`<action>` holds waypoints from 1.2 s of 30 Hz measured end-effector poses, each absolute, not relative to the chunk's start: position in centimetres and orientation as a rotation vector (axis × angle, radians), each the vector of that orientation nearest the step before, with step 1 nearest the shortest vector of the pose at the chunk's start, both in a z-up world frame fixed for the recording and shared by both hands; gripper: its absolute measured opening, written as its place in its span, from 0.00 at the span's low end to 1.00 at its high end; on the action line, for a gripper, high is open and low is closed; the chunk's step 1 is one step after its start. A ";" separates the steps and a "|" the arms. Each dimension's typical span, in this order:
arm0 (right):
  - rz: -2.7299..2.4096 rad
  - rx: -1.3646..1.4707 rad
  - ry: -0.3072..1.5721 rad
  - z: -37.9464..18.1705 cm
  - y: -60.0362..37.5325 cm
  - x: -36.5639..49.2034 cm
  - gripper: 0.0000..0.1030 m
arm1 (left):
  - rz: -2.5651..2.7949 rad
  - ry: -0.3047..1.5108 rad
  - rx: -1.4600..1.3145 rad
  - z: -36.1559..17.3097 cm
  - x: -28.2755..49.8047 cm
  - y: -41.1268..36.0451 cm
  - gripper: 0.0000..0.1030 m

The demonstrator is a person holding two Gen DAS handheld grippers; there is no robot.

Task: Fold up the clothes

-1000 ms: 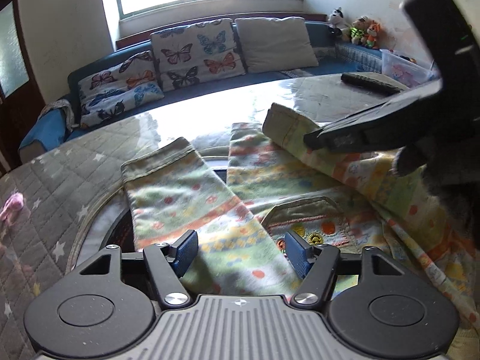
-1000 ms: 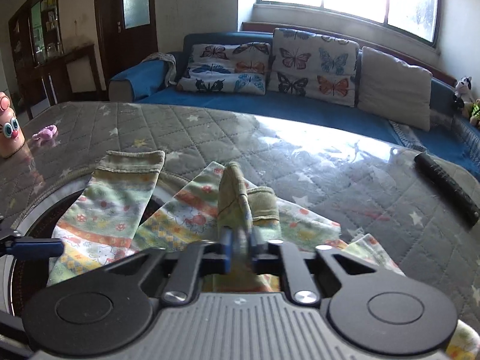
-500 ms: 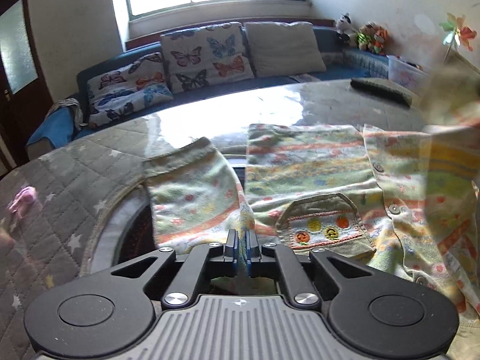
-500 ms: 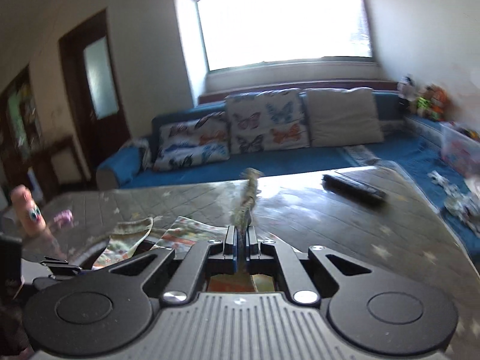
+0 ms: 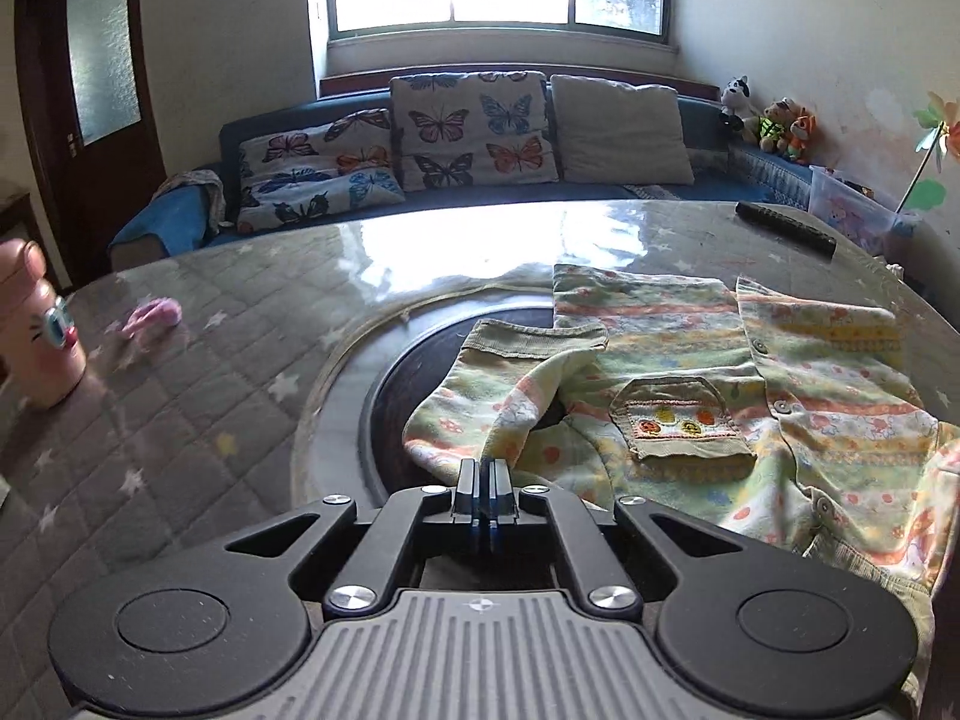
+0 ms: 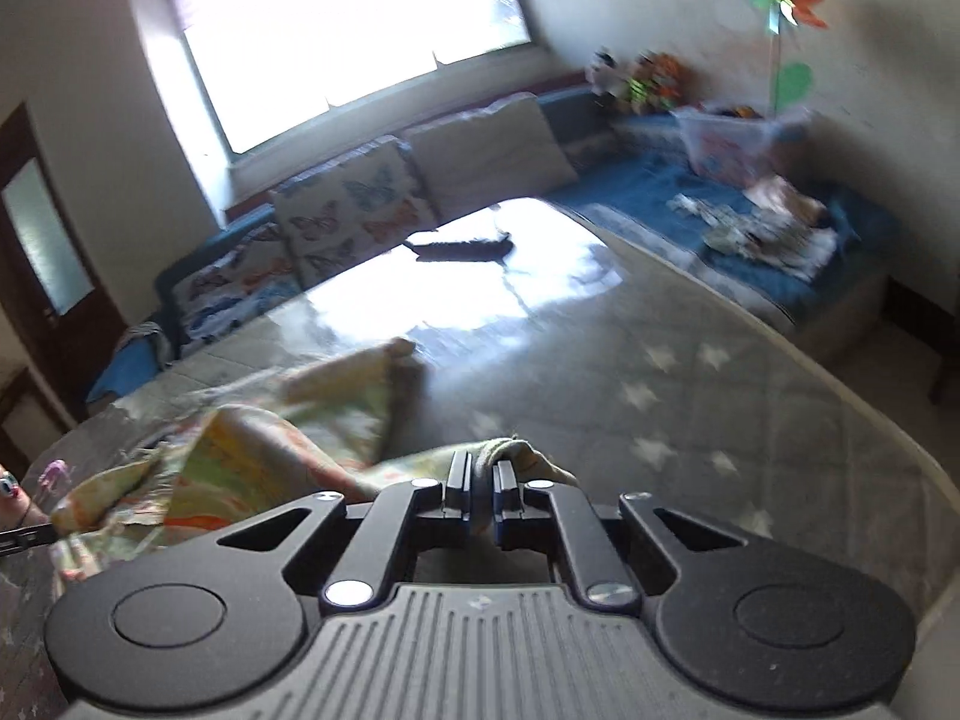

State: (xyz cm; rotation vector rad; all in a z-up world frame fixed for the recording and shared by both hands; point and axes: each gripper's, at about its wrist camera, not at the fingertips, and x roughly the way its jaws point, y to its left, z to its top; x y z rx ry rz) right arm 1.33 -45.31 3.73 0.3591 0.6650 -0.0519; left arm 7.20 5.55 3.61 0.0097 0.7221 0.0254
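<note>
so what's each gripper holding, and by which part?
Left gripper: shut on the patterned shirt, at a sleeve fold. Right gripper: jaws opening, the shirt's edge between them.

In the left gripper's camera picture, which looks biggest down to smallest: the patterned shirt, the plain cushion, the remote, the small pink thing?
1. Shirt
2. Plain cushion
3. Remote
4. Pink thing
The shirt lies nearest the camera, so it looks larger.
</note>
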 end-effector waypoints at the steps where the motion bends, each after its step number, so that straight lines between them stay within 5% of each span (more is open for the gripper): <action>1: -0.079 0.365 0.682 3.2 -46.0 0.9 0.11 | 0.033 0.727 0.005 3.6 6.6 6.0 0.03; 6: -0.174 0.372 0.711 2.6 -47.5 -0.6 0.12 | 0.070 0.755 -0.014 3.4 4.1 7.9 0.02; 14: -0.014 0.197 0.673 4.3 -40.7 1.3 0.48 | 0.093 0.754 0.004 3.6 2.1 8.4 0.03; 18: -0.006 0.008 0.702 2.5 -36.3 3.3 0.54 | 0.081 0.733 0.032 4.2 2.4 7.5 0.05; 20: -0.013 -0.083 0.700 1.9 -35.0 3.5 0.59 | 0.075 0.720 0.048 4.4 2.6 7.0 0.08; 24: -0.045 -0.298 0.700 0.0 -32.8 3.9 0.61 | 0.061 0.701 0.076 4.7 3.7 5.8 0.35; 27: -0.116 -0.296 0.696 0.1 -34.1 3.6 0.62 | 0.045 0.689 0.112 4.8 4.6 4.7 0.43; 36: -0.464 -0.230 0.723 0.9 -41.2 1.6 0.62 | 0.013 0.698 0.187 4.2 6.8 2.9 0.49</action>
